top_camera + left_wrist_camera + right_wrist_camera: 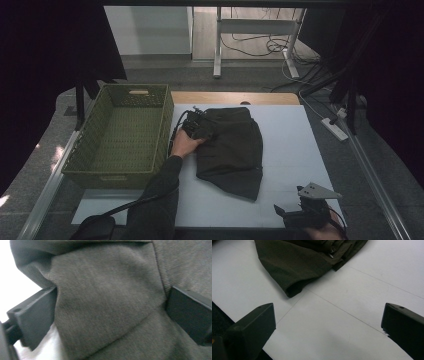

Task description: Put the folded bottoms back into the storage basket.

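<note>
White table surface (295, 150) carries everything. Green wicker basket (120, 135) sits at its left edge, open and bare inside, likely the destination. Dark folded garment (232, 150) lies mid-table just beside the basket, near enough for a short carry. Left gripper (196, 126) is on the garment's upper left corner, jaws spread with a fold of fabric (107, 305) bulging between them, not yet pinched. Right gripper (300, 215) waits at the near right edge, jaws wide apart, clear of the cloth.
</note>
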Demonstrator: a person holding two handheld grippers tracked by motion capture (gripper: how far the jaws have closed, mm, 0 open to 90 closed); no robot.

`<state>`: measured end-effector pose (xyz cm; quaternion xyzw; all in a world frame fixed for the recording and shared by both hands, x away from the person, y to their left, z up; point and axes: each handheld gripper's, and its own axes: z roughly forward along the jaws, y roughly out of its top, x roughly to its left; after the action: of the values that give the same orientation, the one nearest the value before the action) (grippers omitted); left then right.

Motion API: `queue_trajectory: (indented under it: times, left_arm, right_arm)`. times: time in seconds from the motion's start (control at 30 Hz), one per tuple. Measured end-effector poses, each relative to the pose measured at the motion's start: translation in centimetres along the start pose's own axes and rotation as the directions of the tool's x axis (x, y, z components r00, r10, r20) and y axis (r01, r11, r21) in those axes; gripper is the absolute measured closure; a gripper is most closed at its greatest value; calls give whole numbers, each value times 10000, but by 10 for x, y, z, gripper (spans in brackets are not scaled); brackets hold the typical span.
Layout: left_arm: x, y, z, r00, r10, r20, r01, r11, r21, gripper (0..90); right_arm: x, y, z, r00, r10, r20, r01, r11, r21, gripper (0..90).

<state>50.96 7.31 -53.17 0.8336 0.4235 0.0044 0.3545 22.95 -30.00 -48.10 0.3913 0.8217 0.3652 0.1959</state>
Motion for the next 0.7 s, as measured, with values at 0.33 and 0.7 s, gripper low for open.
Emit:
queue_trajectory:
  times: [0.33, 0.7]
  left_arm:
    - [-18, -1, -3, 9978, 655, -71, -656, 9976, -228, 507]
    - [-34, 0, -5, 9866, 1332, -943, -1351, 9907, -142, 639]
  right_arm:
    - [1, 3, 2, 9999, -104, 11, 104, 9999, 134, 0]
    - [-1, 15, 16, 9997, -218, 52, 218, 9998, 7, 0]
